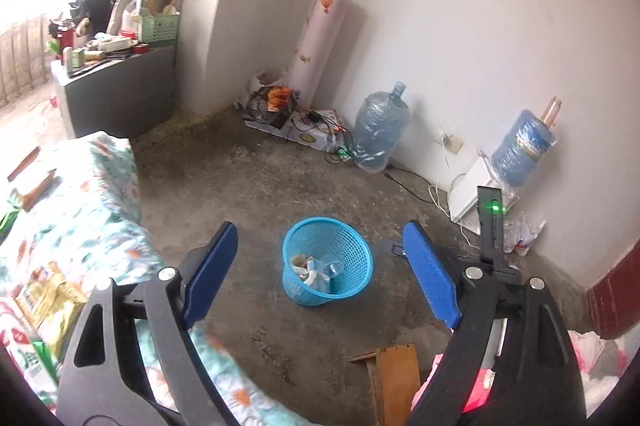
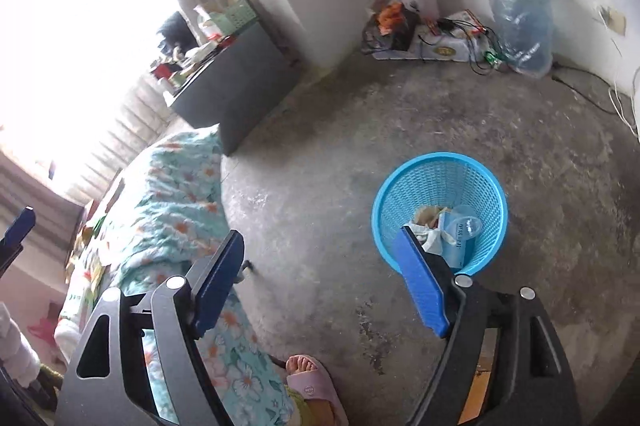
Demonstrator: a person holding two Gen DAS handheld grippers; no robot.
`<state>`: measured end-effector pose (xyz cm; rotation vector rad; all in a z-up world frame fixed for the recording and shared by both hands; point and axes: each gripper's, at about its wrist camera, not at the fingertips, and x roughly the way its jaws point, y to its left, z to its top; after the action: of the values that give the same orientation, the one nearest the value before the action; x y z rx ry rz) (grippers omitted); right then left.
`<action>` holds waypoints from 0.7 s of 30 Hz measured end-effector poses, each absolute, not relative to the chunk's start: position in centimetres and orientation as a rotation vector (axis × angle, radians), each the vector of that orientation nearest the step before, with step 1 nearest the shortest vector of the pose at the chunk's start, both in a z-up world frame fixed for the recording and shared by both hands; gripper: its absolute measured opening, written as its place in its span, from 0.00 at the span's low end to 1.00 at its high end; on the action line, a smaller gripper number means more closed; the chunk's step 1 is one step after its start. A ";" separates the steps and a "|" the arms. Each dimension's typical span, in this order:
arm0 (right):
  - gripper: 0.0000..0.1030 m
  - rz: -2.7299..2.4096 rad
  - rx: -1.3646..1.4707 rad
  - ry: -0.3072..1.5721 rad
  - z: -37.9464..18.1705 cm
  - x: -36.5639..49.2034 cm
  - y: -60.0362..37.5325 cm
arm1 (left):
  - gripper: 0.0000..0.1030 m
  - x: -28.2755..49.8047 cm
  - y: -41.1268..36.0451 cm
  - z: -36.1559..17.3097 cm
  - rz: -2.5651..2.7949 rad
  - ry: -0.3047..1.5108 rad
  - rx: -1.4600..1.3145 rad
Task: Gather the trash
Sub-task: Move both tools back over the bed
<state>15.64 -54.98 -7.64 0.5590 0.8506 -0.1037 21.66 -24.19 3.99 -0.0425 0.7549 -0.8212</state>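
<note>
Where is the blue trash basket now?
The blue trash basket stands on the bare concrete floor, centred between the open fingers in the left wrist view, with the flowered bedspread to its left; trash lies inside.

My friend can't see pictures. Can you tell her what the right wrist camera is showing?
An open, empty hand-held gripper with blue fingers points down at a grey concrete floor, where a blue mesh wastebasket holds a clear plastic cup and crumpled wrappers. A bed with a flowered blanket lies left, and a foot in a pink slipper shows at the bottom.
</note>
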 end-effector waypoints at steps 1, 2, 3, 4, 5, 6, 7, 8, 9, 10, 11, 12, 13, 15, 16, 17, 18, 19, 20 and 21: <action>0.75 -0.077 0.540 0.849 -6.6 15.6 -53.7 | 0.78 21.2 -22.4 4.4 -0.798 0.740 -0.052; 0.75 -0.044 0.522 0.845 -5.5 15.6 -52.3 | 0.78 20.7 -20.5 4.8 -0.782 0.728 -0.061; 0.75 -0.009 0.509 0.839 -4.5 15.7 -50.9 | 0.78 20.2 -18.6 5.2 -0.765 0.717 -0.067; 0.75 0.019 0.501 0.838 -3.7 15.7 -49.7 | 0.78 19.8 -16.8 5.5 -0.743 0.707 -0.071; 0.75 0.045 0.498 0.839 -2.9 15.9 -48.4 | 0.78 19.4 -14.9 5.8 -0.718 0.697 -0.075; 0.75 0.076 0.499 0.839 -2.1 16.1 -47.1 | 0.78 19.0 -12.9 6.1 -0.696 0.690 -0.081; 0.75 0.118 0.503 0.840 -1.5 16.3 -45.9 | 0.78 18.6 -10.7 6.3 -0.669 0.683 -0.091; 0.75 0.158 0.511 0.843 -1.0 16.6 -44.6 | 0.78 18.4 -8.8 6.6 -0.640 0.676 -0.099; 0.75 0.191 0.518 0.849 -0.7 16.9 -43.2 | 0.78 18.2 -6.7 6.7 -0.606 0.670 -0.106; 0.75 0.228 0.523 0.860 -0.4 17.3 -41.9 | 0.78 17.9 -4.5 6.8 -0.569 0.664 -0.112; 0.75 0.269 0.527 0.874 -0.1 17.8 -40.5 | 0.78 17.6 -2.5 6.8 -0.530 0.659 -0.116; 0.75 0.303 0.533 0.886 0.0 18.3 -38.9 | 0.78 17.4 -0.5 6.8 -0.492 0.655 -0.121; 0.75 0.331 0.535 0.900 0.1 18.8 -37.6 | 0.78 17.3 1.3 6.6 -0.459 0.651 -0.129; 0.75 0.375 0.526 0.929 0.1 19.9 -34.9 | 0.78 17.5 4.8 6.0 -0.393 0.667 -0.153; 0.75 0.395 0.528 0.941 0.1 20.3 -33.7 | 0.78 17.5 6.2 5.6 -0.371 0.680 -0.170; 0.75 0.414 0.533 0.956 0.0 20.7 -32.5 | 0.78 17.4 7.5 5.3 -0.357 0.690 -0.183; 0.75 0.434 0.539 0.972 -0.1 21.3 -31.5 | 0.78 17.3 8.5 5.0 -0.344 0.697 -0.195; 0.75 0.452 0.552 0.986 -0.3 21.7 -30.7 | 0.78 17.3 9.3 4.6 -0.338 0.705 -0.202; 0.75 0.467 0.574 1.002 -0.6 22.1 -30.0 | 0.78 17.0 9.8 4.2 -0.338 0.712 -0.205; 0.75 0.484 0.600 1.022 -0.9 22.5 -29.3 | 0.78 17.0 10.3 3.9 -0.343 0.717 -0.208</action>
<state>22.55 -29.28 -0.89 0.6004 1.0225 0.4838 17.03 10.30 3.94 -0.2075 0.7174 -0.3428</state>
